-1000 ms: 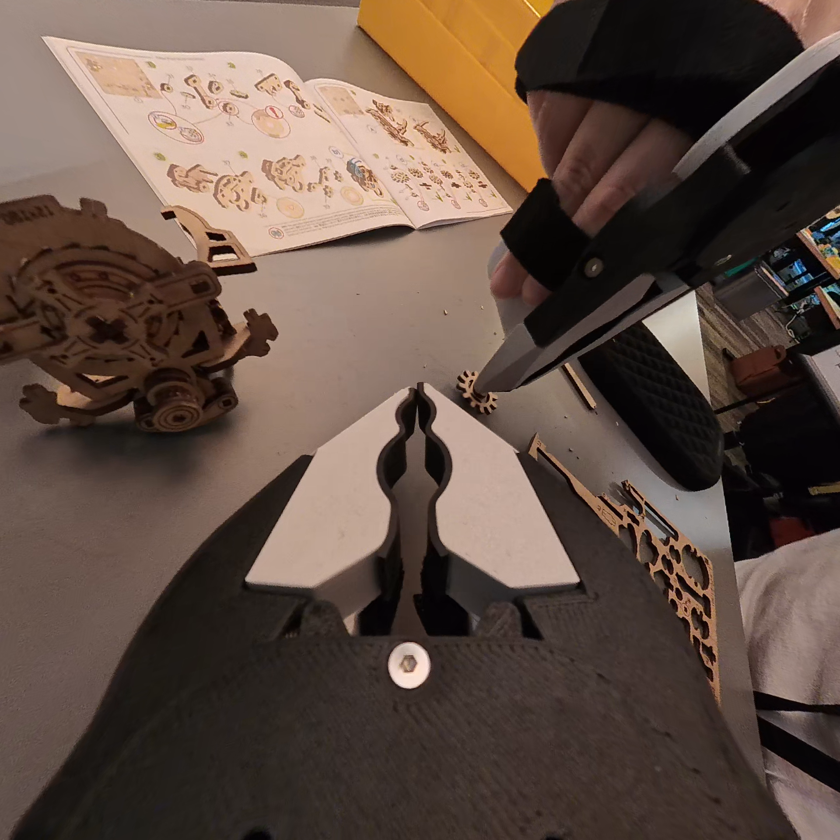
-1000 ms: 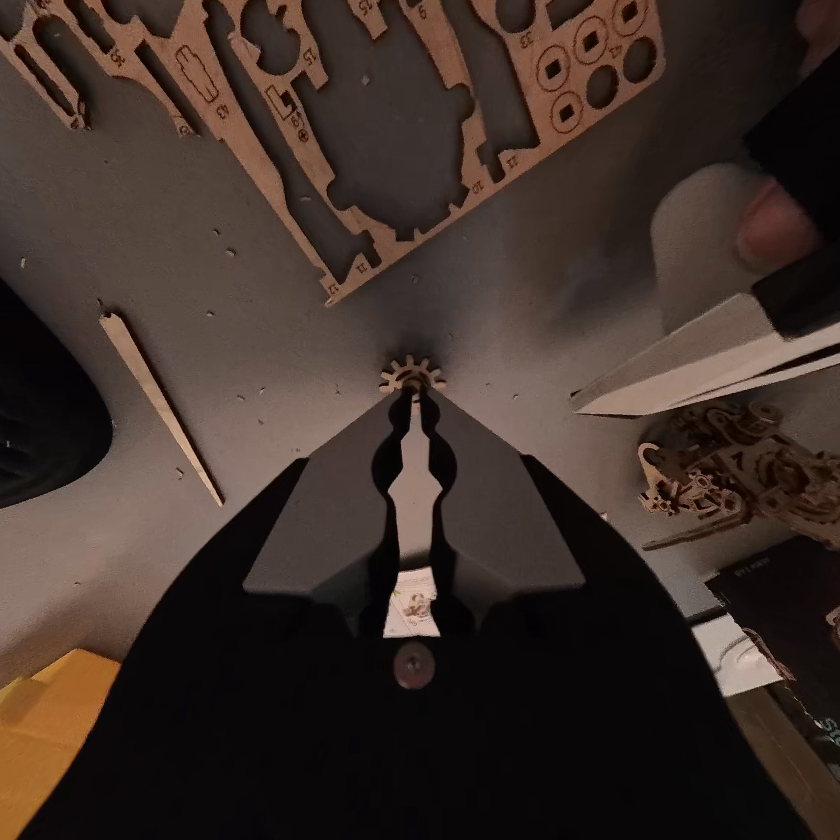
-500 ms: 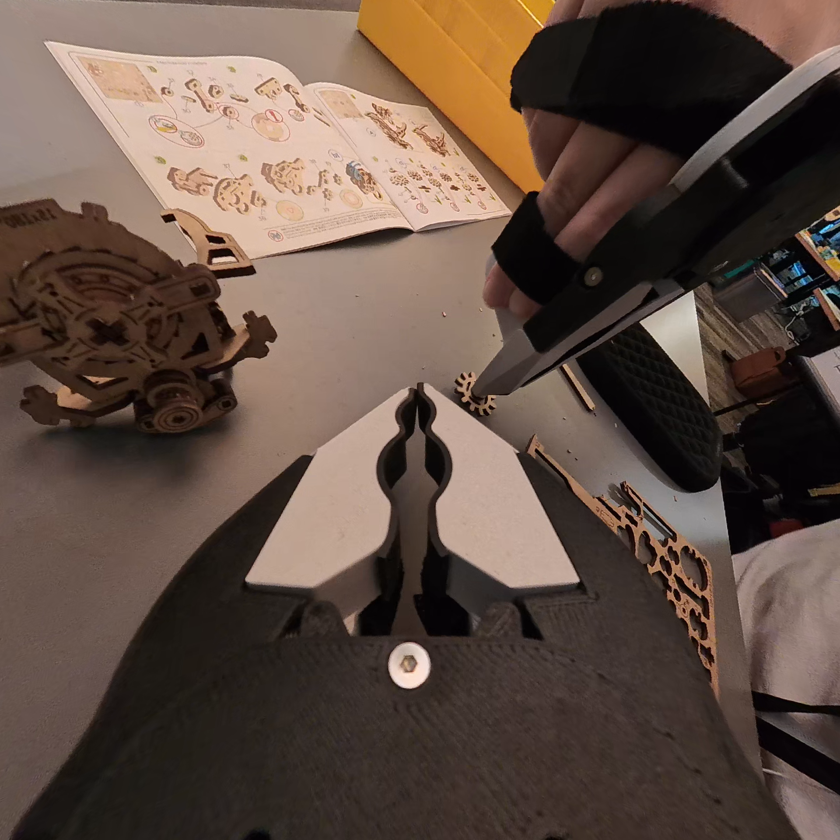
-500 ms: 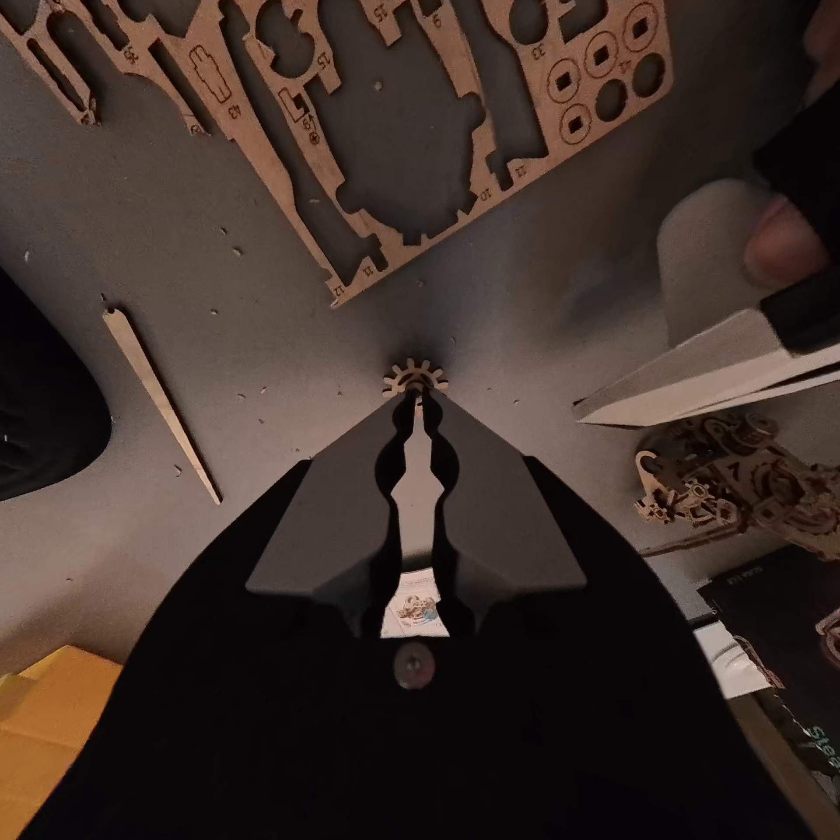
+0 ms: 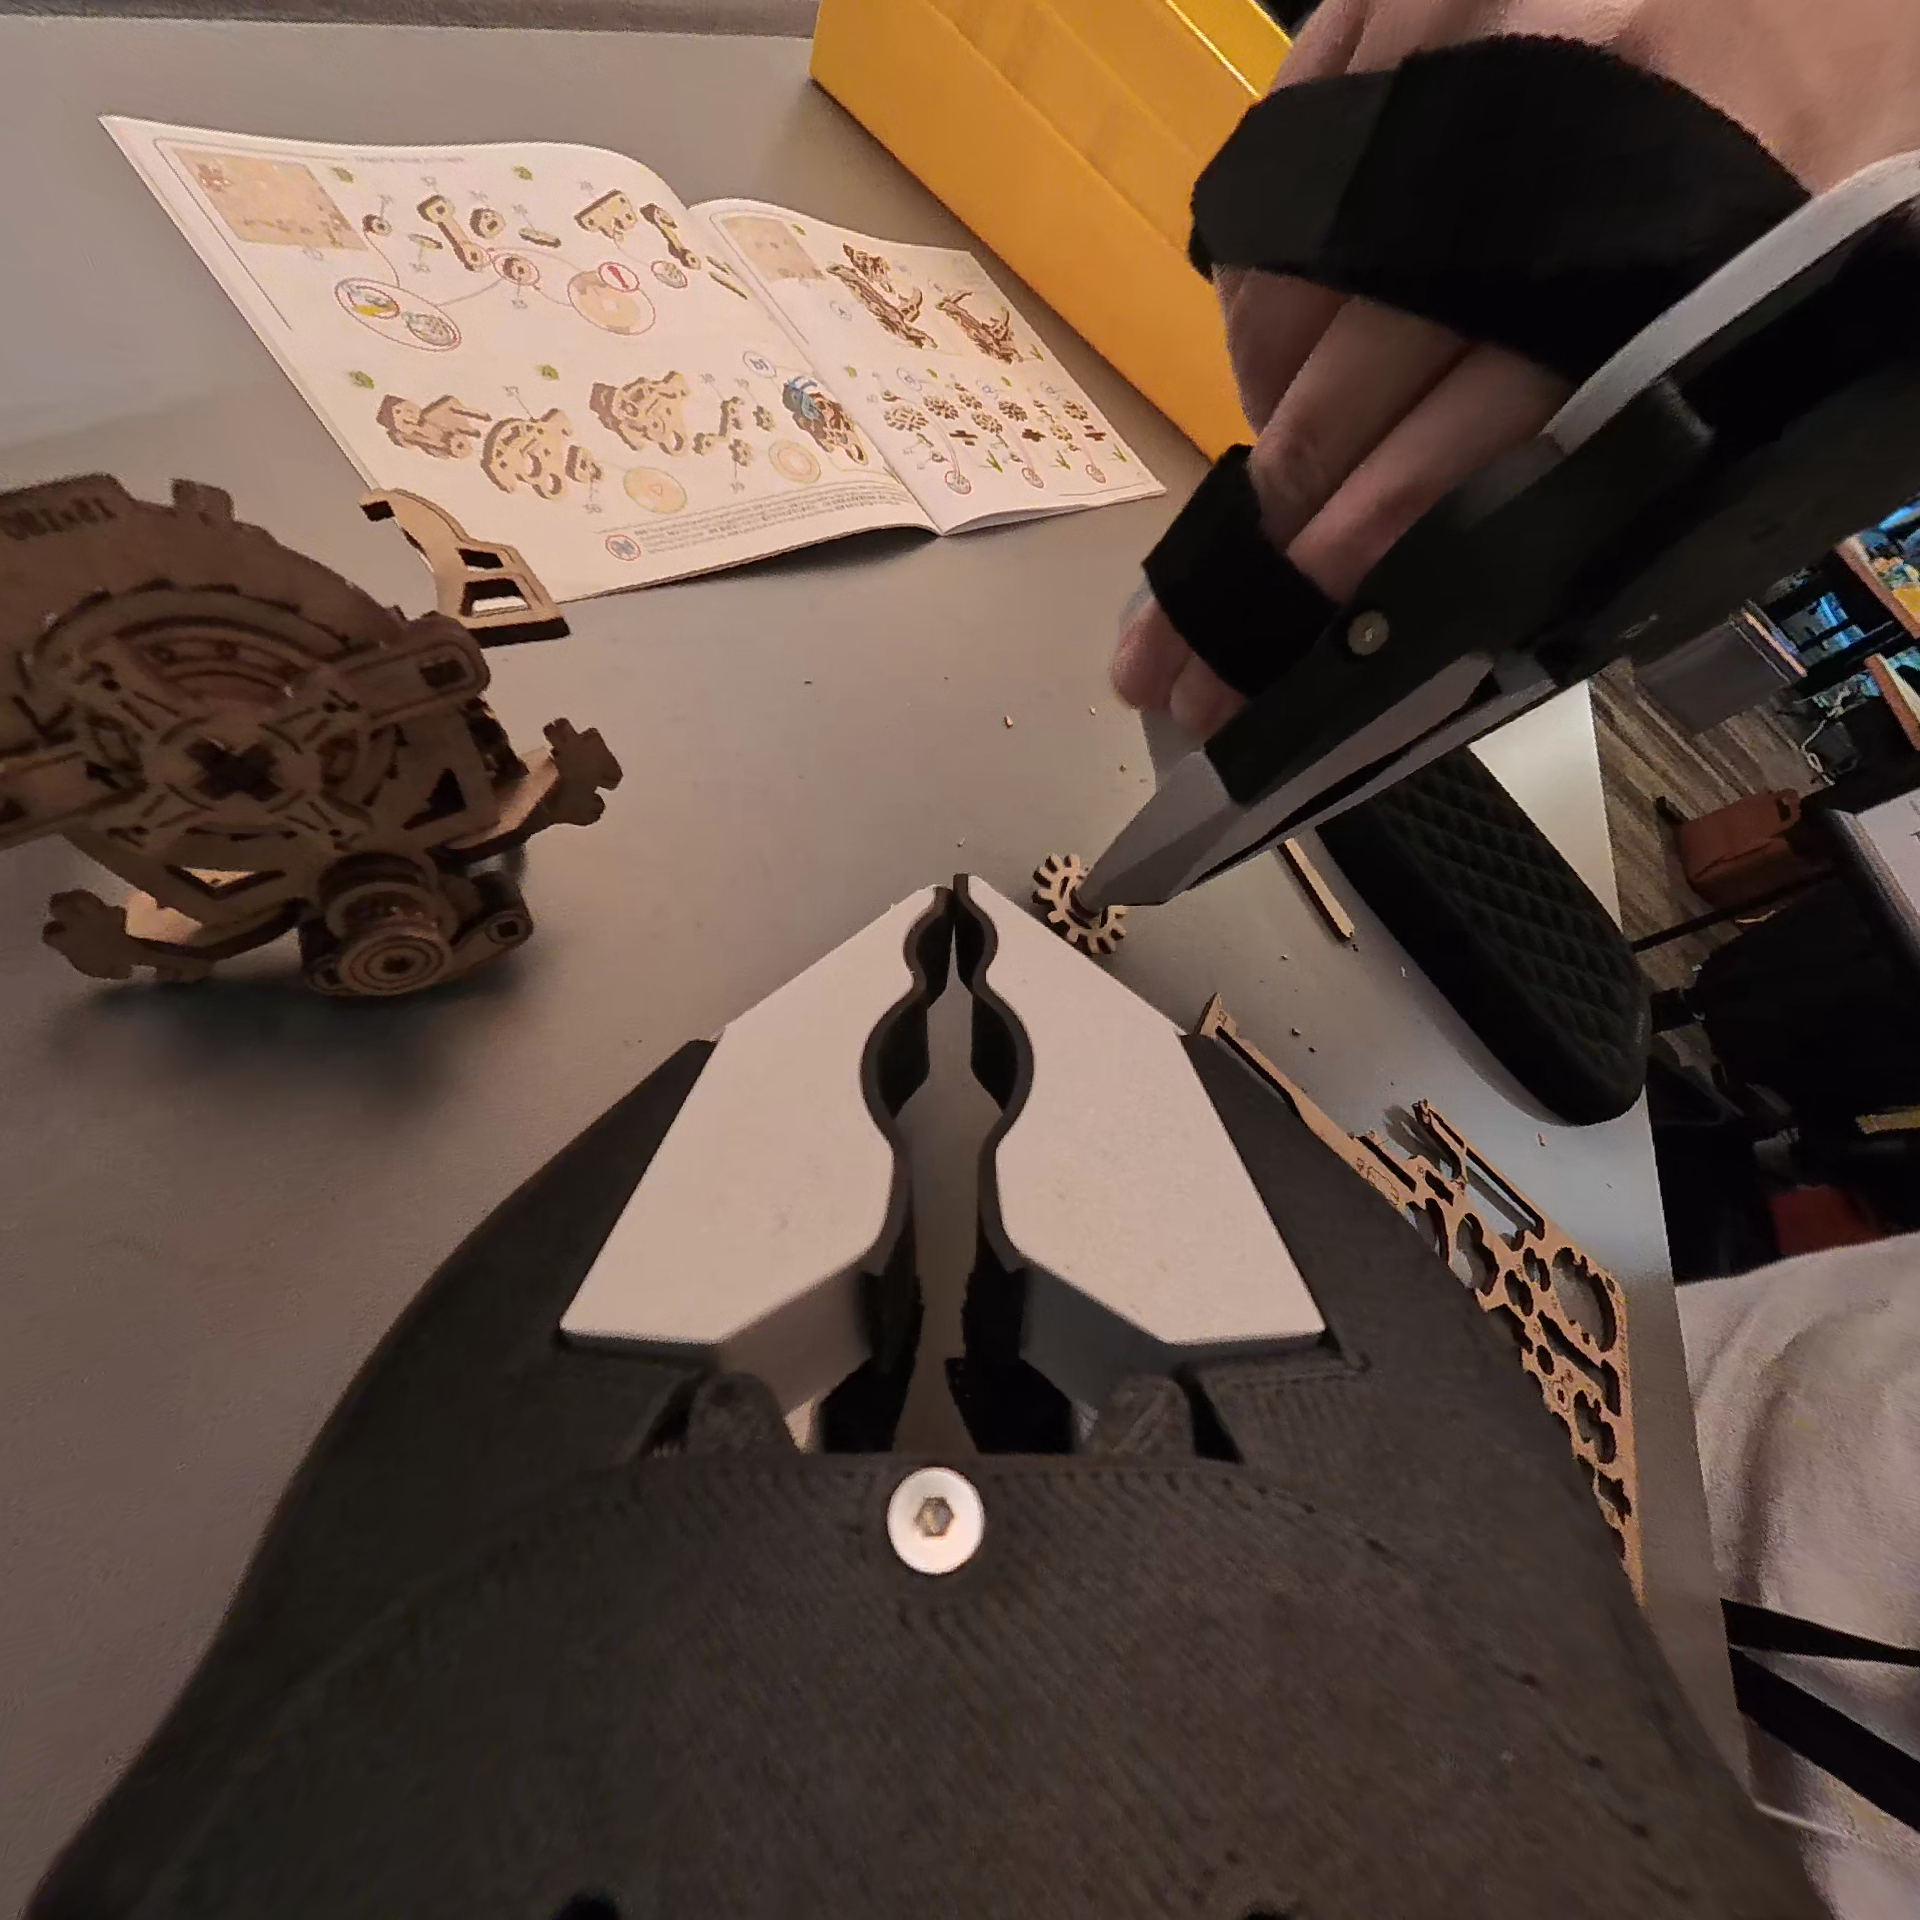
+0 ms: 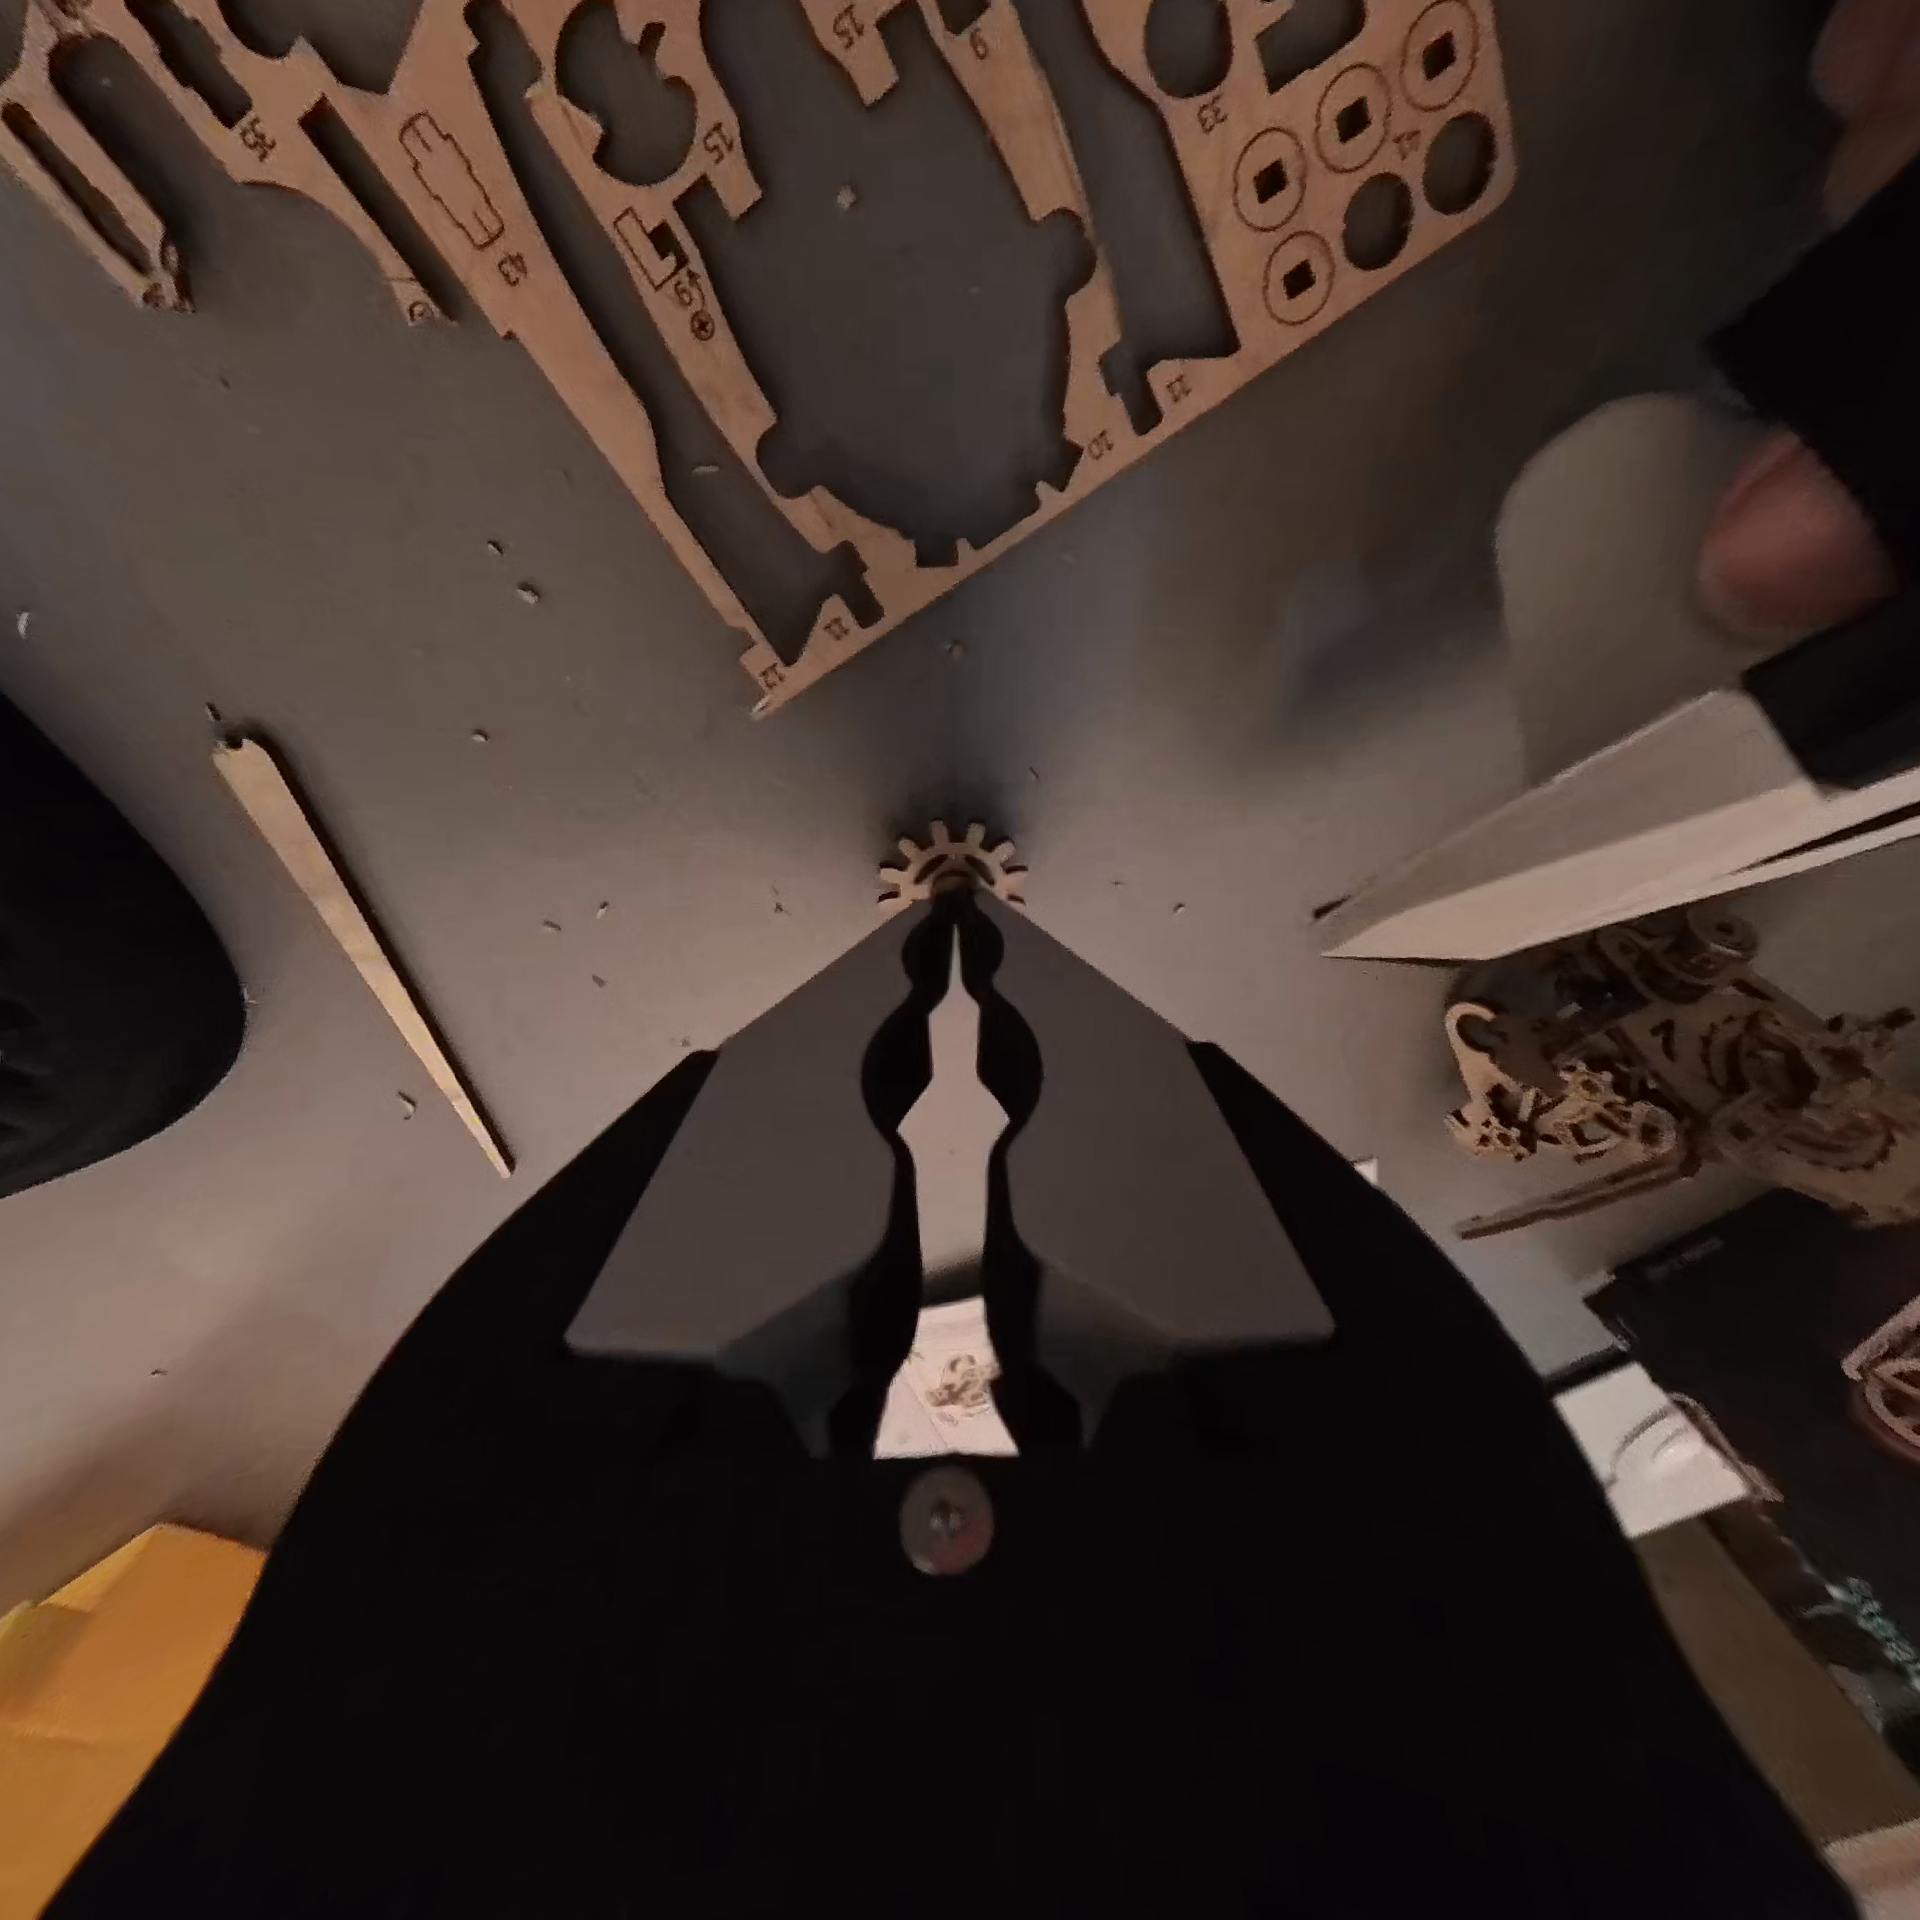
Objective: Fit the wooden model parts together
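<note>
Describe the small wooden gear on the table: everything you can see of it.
The small gear is a pale, thin, laser-cut wooden wheel with blunt teeth all round and a cut-out centre. It lies flat on the grey table, between the half-built model and the punched-out parts sheet. The right tool has its tips closed at the gear's centre; whether it truly grips cannot be told. Nothing else touches it.

Grey table (image 5: 260, 1195): booklet (image 5: 644, 343), perhaps half-built model (image 5: 239, 758), gear (image 6: 951, 868).
</note>
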`<action>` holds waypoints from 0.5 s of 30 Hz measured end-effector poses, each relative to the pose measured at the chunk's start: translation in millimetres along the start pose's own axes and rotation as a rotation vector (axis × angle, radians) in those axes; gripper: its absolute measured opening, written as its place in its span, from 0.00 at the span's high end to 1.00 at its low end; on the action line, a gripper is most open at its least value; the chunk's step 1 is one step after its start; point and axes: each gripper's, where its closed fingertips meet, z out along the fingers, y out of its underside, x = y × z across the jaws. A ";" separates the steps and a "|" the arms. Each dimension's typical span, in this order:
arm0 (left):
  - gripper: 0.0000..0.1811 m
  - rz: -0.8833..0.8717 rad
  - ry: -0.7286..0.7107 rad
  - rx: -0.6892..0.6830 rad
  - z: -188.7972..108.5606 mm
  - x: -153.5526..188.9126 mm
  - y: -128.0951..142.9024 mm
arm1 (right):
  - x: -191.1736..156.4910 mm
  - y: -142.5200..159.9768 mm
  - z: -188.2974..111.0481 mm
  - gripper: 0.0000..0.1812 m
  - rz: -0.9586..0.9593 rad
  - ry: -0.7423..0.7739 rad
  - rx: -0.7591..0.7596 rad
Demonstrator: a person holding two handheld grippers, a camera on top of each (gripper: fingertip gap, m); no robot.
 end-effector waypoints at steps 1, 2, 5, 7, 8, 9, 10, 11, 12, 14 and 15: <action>1.00 -0.002 0.000 0.000 0.0 -0.4 0.2 | 0.5 1.7 -0.4 1.00 0.038 0.018 0.005; 1.00 -0.004 0.000 -0.003 0.3 -0.6 0.9 | 0.5 8.7 -3.2 1.00 0.084 0.027 -0.029; 1.00 -0.009 0.007 -0.004 1.2 0.6 1.1 | 18.6 10.1 -31.0 1.00 0.262 0.195 0.045; 1.00 -0.001 0.006 -0.006 1.6 1.3 0.8 | 18.2 3.1 -36.8 0.95 0.489 0.213 0.198; 1.00 0.002 0.005 -0.009 1.8 1.6 1.5 | 18.0 5.6 -34.1 0.92 0.601 0.233 0.247; 1.00 0.004 0.004 -0.012 1.9 1.5 1.8 | 15.9 9.4 -30.2 0.91 0.696 0.255 0.283; 1.00 0.004 0.003 -0.011 1.8 1.5 1.7 | 9.8 9.5 -26.6 0.90 0.750 0.261 0.320; 1.00 0.004 0.003 -0.008 1.6 1.6 1.1 | 8.9 10.4 -27.1 0.90 0.790 0.314 0.355; 1.00 0.004 0.003 -0.007 1.4 1.3 0.8 | 11.1 10.9 -30.4 0.90 0.832 0.385 0.398; 1.00 0.004 0.002 -0.009 1.7 0.9 1.2 | 6.1 -1.8 -31.7 0.90 0.894 0.392 0.504; 1.00 0.003 0.003 -0.011 1.9 1.0 1.6 | 7.8 -0.9 -30.9 0.90 0.930 0.429 0.514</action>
